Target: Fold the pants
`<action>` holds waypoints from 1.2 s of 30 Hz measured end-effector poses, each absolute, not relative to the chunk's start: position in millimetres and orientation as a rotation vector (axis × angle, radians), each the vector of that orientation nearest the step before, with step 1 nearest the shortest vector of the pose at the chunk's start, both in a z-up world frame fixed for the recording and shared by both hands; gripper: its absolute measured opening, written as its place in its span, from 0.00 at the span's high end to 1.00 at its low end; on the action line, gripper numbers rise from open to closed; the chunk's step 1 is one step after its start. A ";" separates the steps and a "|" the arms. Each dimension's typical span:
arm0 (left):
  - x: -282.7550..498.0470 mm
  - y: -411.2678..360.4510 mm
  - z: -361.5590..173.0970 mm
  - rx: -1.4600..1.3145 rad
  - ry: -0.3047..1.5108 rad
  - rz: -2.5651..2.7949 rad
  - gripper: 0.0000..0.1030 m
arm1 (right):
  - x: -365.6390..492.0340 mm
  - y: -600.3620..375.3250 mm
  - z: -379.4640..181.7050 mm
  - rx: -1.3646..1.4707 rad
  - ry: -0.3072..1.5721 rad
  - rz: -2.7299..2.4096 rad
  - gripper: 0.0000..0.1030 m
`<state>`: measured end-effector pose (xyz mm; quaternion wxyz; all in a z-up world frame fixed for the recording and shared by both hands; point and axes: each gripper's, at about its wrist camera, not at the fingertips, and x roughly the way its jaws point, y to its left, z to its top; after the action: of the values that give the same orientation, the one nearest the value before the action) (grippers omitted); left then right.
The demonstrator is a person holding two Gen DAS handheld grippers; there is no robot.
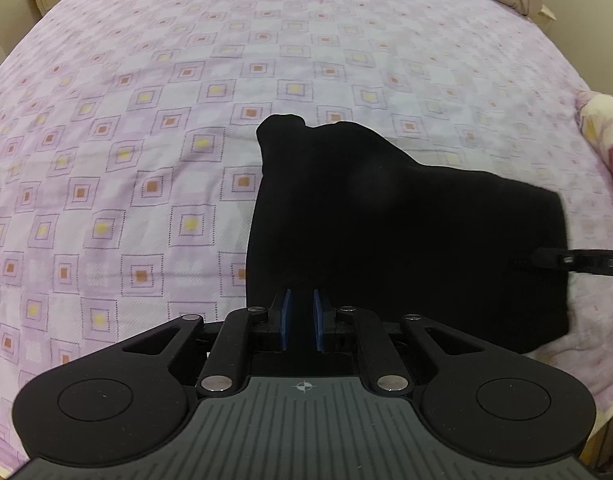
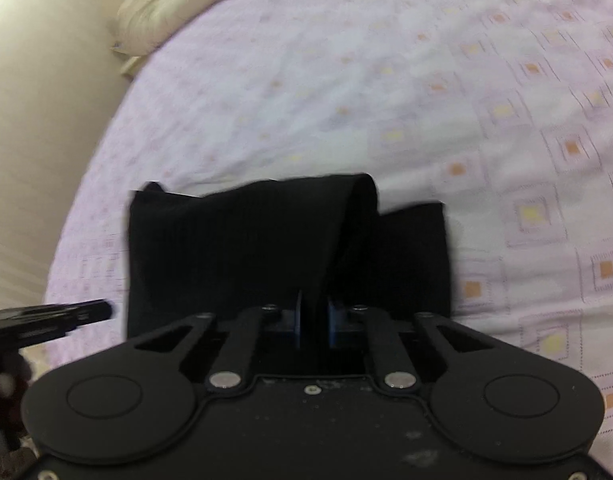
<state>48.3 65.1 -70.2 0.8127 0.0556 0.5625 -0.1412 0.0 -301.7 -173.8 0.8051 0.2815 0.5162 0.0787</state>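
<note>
In the left wrist view, the lilac checked bedspread (image 1: 126, 120) fills the left of the frame; the left gripper (image 1: 302, 322), bottom centre, has its blue pads pressed together on the near edge of the black pants (image 1: 386, 220), bunched centre-right. In the blurred right wrist view, the right gripper (image 2: 315, 322) pinches a fold of the pants (image 2: 234, 248) at lower centre.

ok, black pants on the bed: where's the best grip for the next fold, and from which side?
Probably the near edge of the black pants, taken from above at both ends. They lie as a flat folded stack on the bed cover, so only edges offer a pinch. The left tool already clamps that edge; the right tool seems closed on cloth at its own end.
</note>
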 end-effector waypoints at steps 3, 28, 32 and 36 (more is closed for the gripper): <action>53.5 63.5 -68.4 0.119 1.197 -0.310 0.89 | -3.7 -295.2 -138.0 0.542 1.062 0.206 0.87; 202.2 3.2 -134.7 0.333 1.162 -0.320 0.87 | 28.8 -300.8 -191.3 0.436 1.269 -0.016 0.83; 221.0 23.1 -128.5 0.267 1.172 -0.305 0.87 | 32.3 -300.2 -195.4 0.442 1.283 -0.026 0.83; 207.9 51.0 -89.1 0.063 1.093 -0.263 0.87 | 31.7 -302.0 -198.5 0.458 1.277 -0.024 0.83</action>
<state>207.9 51.0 -89.1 0.8457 0.0299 0.5180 -0.1247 31.7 -302.0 -198.5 0.7786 0.2118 0.5906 -0.0111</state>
